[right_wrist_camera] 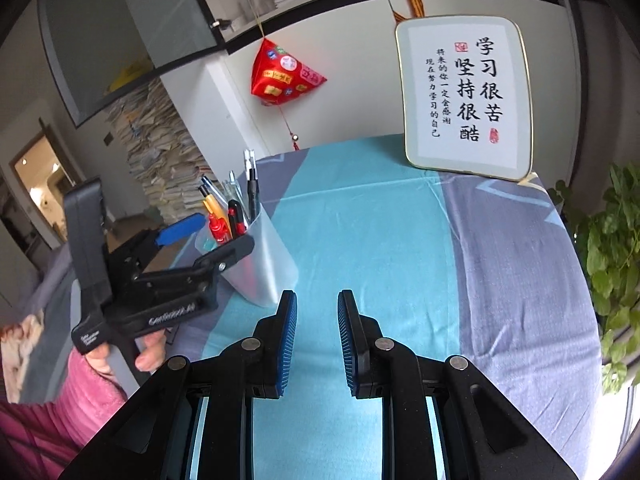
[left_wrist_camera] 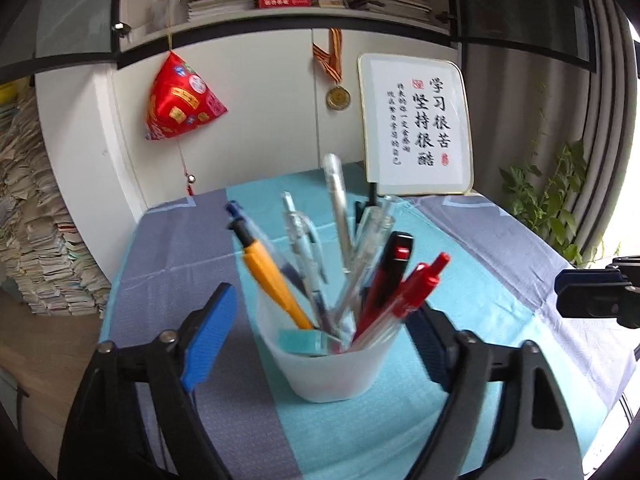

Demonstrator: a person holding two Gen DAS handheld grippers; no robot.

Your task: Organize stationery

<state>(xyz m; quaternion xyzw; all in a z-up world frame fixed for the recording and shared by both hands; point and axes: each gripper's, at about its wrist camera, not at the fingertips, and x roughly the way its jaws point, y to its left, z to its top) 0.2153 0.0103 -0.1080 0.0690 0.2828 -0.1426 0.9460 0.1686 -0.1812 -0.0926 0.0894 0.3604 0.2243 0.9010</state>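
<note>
Risk near the fingers: the pen cup (left_wrist_camera: 326, 364) is judged top-heavy, since long pens lean out above its rim; a one-sided push from either pad could tip it and scatter them across the surface (right_wrist_camera: 360, 220).
Second risk: the cup wall looks thin and translucent, so a hard squeeze is judged likely to deform it or let it slip out.
Left gripper (left_wrist_camera: 320, 340): fingers are spread wide, one blue pad on each side of the cup; no firm contact can be confirmed, and in the right wrist view the cup appears bracketed rather than pinched.
Right gripper (right_wrist_camera: 317, 344): fingers are parted with a clear gap, nothing is held, and only teal cloth is seen between the pads.
Cup position: it is seen standing upright on the teal stripe, just beside the grey stripe, near the surface's left side as viewed from the right wrist.
Cup contents: an orange pen (left_wrist_camera: 272, 276), red pens (left_wrist_camera: 416, 292), several clear pens and a teal eraser (left_wrist_camera: 304, 340) are gathered inside.
Task state: the stationery is judged already collected, with no loose item seen on the cloth.
Farther back: a framed calligraphy board (right_wrist_camera: 464, 100) is propped against the wall, well apart from the cup.
</note>
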